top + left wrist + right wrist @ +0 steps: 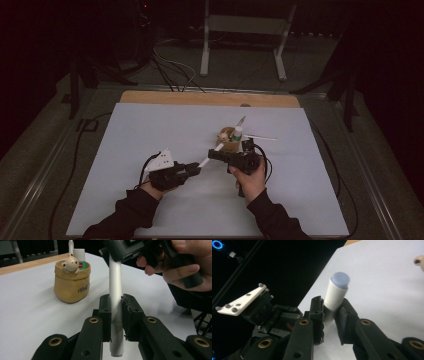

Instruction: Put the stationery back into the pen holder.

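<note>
Right now a white marker [210,155] hangs in the air above the middle of the desk [150,130], gripped at both ends at once. The left claw [196,168] is clenched on its lower end and the right claw [214,154] is clenched on the upper end, so the marker bridges the two, slanting toward one o'clock in the high view.

From the left gripper view the marker [115,292] stands straight up at twelve o'clock between the pads, its top running into the right claw [117,257], with a hand [185,262] at two o'clock. A tan pot [72,282] with a small bear figure [70,264] sits on the desk at ten o'clock.

The right gripper view instead looks down the marker [335,293] onto its bluish end cap [340,279], with the left claw's white three-cornered plate [240,300] at nine o'clock.
</note>
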### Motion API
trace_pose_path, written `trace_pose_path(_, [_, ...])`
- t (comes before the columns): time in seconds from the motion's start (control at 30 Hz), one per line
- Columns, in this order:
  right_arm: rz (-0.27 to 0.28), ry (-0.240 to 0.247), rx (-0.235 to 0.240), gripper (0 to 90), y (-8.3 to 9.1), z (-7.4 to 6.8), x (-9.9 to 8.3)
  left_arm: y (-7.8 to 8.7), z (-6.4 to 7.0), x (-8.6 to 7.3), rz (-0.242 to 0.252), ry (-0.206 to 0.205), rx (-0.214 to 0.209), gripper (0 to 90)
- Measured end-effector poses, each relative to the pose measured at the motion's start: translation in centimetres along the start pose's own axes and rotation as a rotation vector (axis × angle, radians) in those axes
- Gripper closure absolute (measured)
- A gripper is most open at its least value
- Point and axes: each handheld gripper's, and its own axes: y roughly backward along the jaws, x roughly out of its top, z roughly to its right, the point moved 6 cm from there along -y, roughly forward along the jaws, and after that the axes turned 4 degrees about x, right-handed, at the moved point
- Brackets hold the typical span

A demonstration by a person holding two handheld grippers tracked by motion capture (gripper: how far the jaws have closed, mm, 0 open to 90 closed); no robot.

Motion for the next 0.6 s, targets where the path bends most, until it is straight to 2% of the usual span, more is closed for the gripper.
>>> trace_pose_path(0.1, [0.001, 0.001, 0.006, 78.6, 0.0, -0.2, 0.0, 0.0, 0.0, 0.0, -0.001, 0.002, -0.003, 79.3])
trace_pose_path(0.23, [0.002, 0.032, 0.001, 78.9, 0.0, -0.5, 0.0, 0.0, 0.1, 0.1, -0.008, 0.005, -0.014, 78.1])
trace_pose_path(0.27, [0.001, 0.052, -0.003, 79.0, 0.0, -0.7, 0.0, -0.1, 0.0, 0.0, -0.039, 0.029, -0.013, 74.0])
trace_pose_path(0.3, [0.001, 0.052, -0.003, 79.0, 0.0, -0.7, 0.0, -0.1, 0.0, 0.0, -0.039, 0.029, -0.013, 65.1])
trace_pose_path(0.33, [0.001, 0.067, -0.011, 79.0, -0.1, -0.8, 0.0, -0.2, 0.0, -0.1, -0.071, 0.038, -0.006, 62.3])
trace_pose_path(0.4, [0.001, 0.085, -0.018, 78.9, -0.1, -0.9, 0.1, -0.2, 0.0, -0.2, -0.085, 0.046, -0.008, 58.2])
trace_pose_path(0.53, [-0.002, 0.119, -0.039, 78.9, 0.0, -1.0, 0.2, -0.2, 0.0, -0.1, -0.094, 0.052, 0.007, 49.0])
trace_pose_path(0.6, [-0.003, 0.138, -0.053, 79.0, 0.1, -1.1, 0.3, -0.1, -0.1, -0.1, -0.094, 0.053, 0.017, 47.4])
